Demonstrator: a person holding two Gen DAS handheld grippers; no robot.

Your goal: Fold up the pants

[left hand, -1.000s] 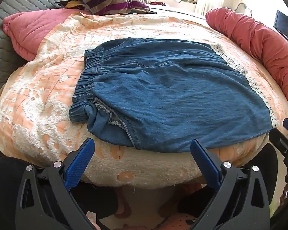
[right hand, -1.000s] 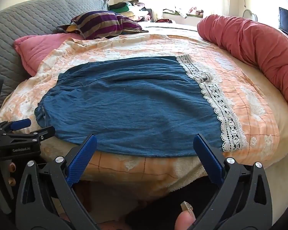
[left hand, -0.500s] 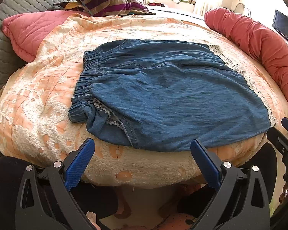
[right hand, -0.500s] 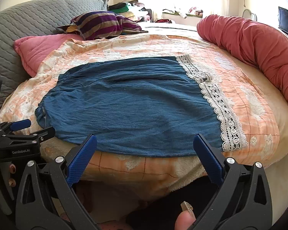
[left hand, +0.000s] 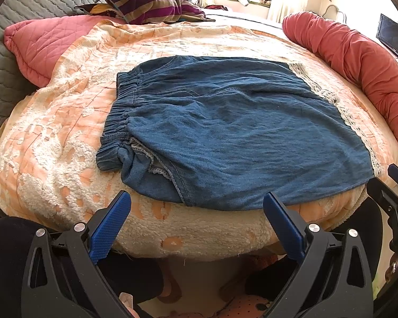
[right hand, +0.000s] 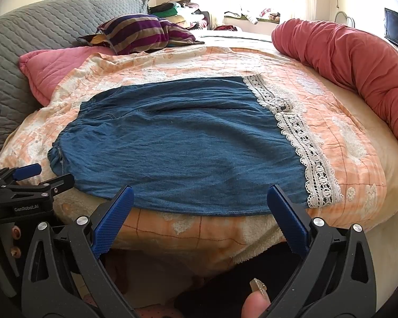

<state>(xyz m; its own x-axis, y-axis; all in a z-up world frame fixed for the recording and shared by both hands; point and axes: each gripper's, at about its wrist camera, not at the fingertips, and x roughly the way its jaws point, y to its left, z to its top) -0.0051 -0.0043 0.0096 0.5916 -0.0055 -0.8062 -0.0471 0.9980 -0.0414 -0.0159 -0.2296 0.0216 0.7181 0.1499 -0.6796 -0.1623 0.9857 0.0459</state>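
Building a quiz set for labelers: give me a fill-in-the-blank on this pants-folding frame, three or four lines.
1. The blue denim pants lie flat on a peach and white ____.
2. The hem on the right of the pants is trimmed with white ____.
3. Both the left gripper and the right gripper are ____ and hold nothing.
4. The striped pillow lies ____ the pants, near the grey headboard.

Missing words: blanket; lace; open; beyond
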